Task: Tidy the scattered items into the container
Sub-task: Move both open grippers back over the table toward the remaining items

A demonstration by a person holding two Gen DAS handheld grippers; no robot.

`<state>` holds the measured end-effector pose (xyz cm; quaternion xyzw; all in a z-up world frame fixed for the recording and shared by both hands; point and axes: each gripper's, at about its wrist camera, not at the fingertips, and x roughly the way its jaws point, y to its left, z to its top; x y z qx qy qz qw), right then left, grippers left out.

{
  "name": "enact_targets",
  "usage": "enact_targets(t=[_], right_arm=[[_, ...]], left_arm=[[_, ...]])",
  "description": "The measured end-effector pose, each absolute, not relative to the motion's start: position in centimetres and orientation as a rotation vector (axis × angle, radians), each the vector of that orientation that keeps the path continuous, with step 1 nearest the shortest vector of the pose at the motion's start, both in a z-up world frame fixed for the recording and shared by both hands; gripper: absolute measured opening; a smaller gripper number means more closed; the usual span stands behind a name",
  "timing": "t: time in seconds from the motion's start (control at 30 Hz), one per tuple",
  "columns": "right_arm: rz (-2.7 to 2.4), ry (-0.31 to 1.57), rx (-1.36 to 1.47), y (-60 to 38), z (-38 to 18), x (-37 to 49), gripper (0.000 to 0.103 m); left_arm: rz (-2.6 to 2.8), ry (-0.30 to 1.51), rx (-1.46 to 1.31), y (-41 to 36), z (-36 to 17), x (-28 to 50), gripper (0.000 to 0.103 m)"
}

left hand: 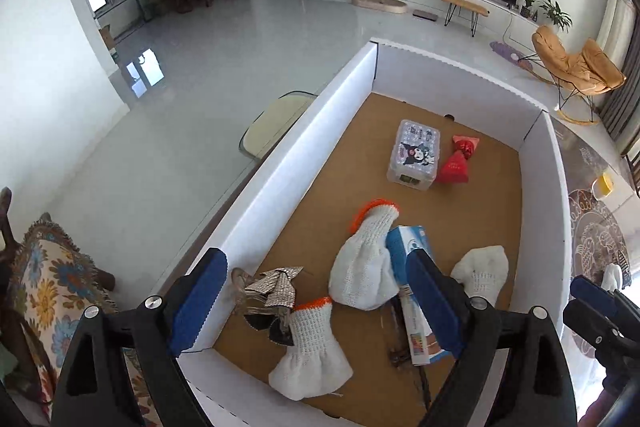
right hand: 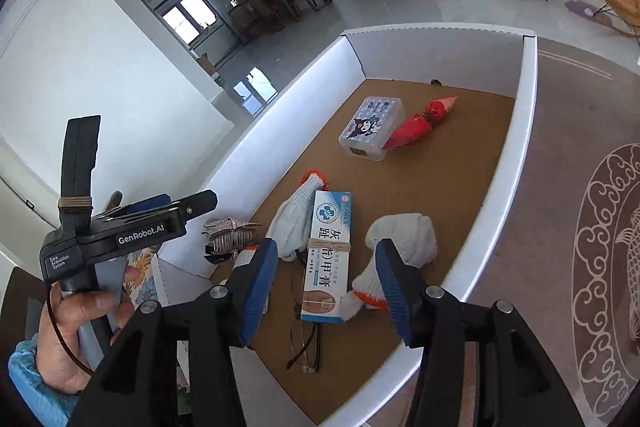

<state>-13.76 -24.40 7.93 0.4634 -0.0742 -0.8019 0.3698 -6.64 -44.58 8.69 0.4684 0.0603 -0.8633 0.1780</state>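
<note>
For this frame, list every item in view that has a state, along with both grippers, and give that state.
left gripper: open, empty, above the box.
right gripper: open, empty.
white box: open-topped, items lying inside.
clear lidded case: lid shut, flat.
red pouch: tied, lying beside the case.
ointment carton: flat, rubber-banded.
glasses: lying partly under the carton.
knit gloves: limp, scattered.
hair clip: by the box wall.

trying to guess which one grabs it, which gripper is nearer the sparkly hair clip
Left. The left gripper hangs open with the sparkly hair clip just inside its left finger. The right gripper is further right, over the blue and white box.
</note>
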Motion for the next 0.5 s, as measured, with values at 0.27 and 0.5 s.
enact_targets(t=[0.27,0.5], right_arm=[[-2.379,-0.033,1.094,-3.8,6.2,-7.5,0.052],[-2.674,0.125,1.266,14.0,0.8,-3.5,0.053]], left_arm=[[-2.838,-0.145,1.373,-24.4,12.6,-6.1,0.103],[-2.847,-0.101,1.695,-8.9,1.8,-6.1,0.103]])
